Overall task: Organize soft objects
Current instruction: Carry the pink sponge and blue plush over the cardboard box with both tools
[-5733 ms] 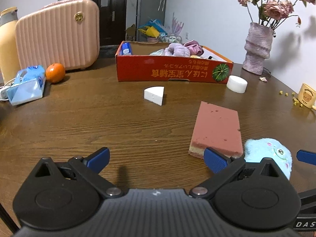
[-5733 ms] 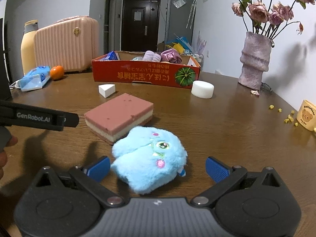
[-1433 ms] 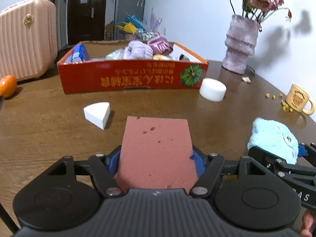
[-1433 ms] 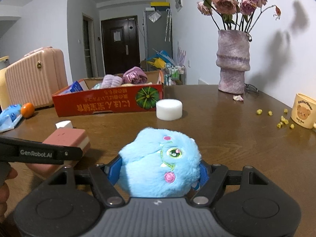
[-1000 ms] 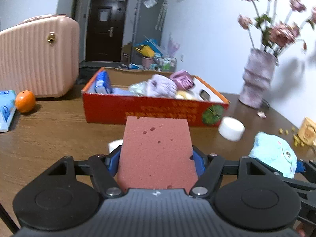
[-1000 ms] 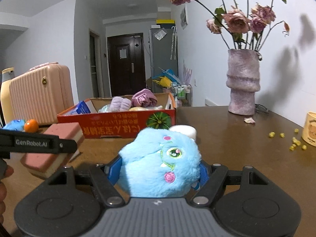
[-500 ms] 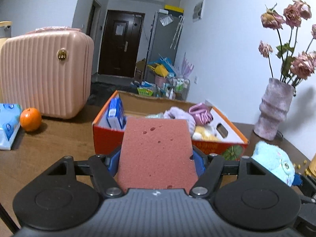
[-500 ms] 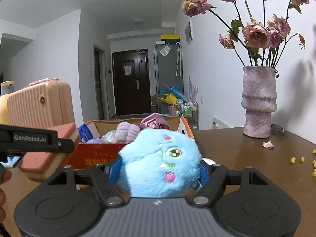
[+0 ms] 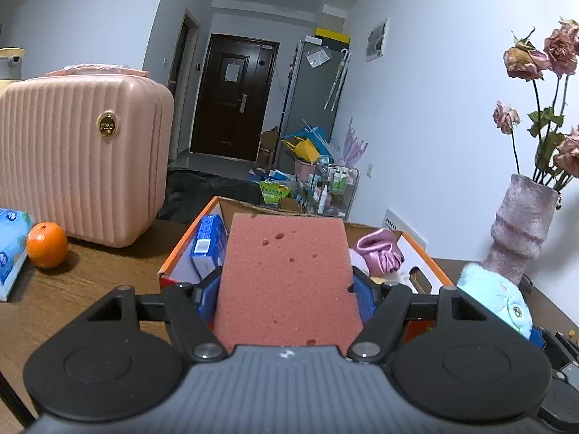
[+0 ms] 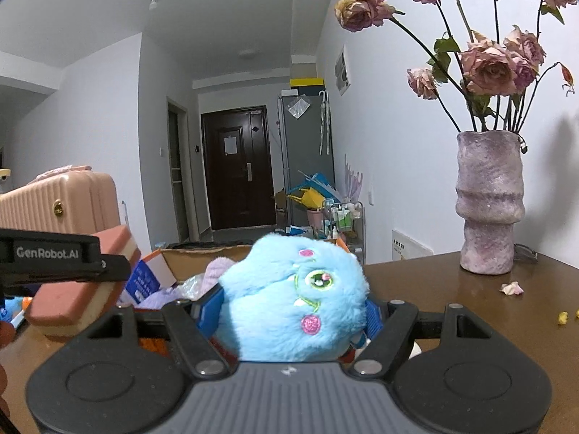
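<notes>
Sponge point(image 9: 286, 275) sat pinched in the left gripper point(image 9: 286, 300) at frame centre; the right gripper point(image 10: 289, 311) clamped the blue plush toy point(image 10: 293, 296). Both had risen off the table to the cardboard box point(image 9: 188, 249) at mid-frame, so release probably came next.

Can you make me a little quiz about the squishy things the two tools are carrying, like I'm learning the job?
1. True or false: the left tool is shut on the pink sponge.
2. What is the right tool shut on? A) the orange B) the blue plush toy C) the vase
3. Fill in: straight ahead of both tools is the orange cardboard ____, already holding soft things.

Key:
1. True
2. B, the blue plush toy
3. box
</notes>
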